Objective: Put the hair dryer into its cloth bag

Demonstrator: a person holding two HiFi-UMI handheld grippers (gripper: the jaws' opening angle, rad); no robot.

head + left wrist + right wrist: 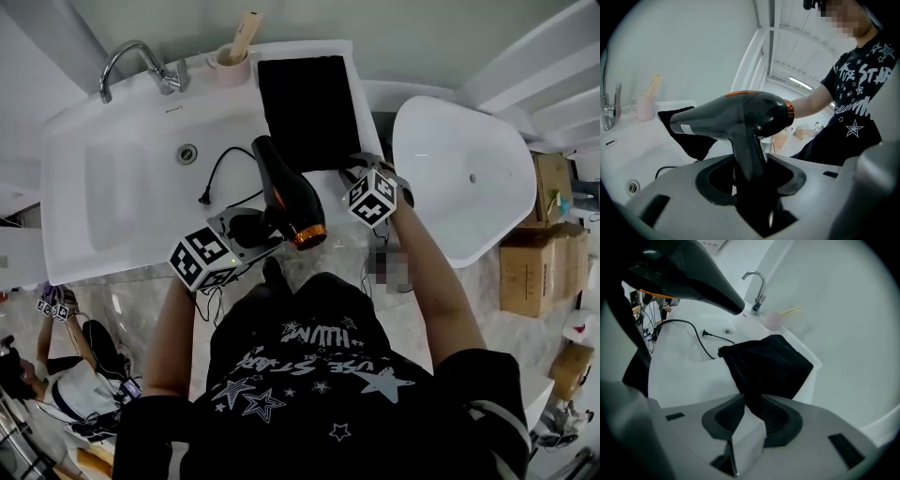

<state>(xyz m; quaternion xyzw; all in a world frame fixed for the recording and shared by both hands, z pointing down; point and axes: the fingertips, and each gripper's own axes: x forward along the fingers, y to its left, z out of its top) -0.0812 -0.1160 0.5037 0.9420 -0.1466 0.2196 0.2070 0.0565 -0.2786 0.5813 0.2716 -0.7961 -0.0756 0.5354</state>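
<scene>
The black hair dryer (286, 192) with an orange ring is held up over the white counter, nozzle toward the wall. My left gripper (246, 230) is shut on its handle; in the left gripper view the handle (749, 154) fills the gap between the jaws. Its cord (217, 173) trails into the sink. The black cloth bag (305, 103) lies flat on the counter by the wall. My right gripper (356, 167) points down at the bag's near right corner. In the right gripper view its jaws (752, 404) stand open, with the corner of the bag (768, 366) showing in the gap.
A chrome faucet (141, 61) and a pink cup (230, 64) with a wooden handle in it stand behind the sink basin (112, 187). A white tub (459, 178) sits to the right, with cardboard boxes (539, 253) past it. Another person (66, 375) is at lower left.
</scene>
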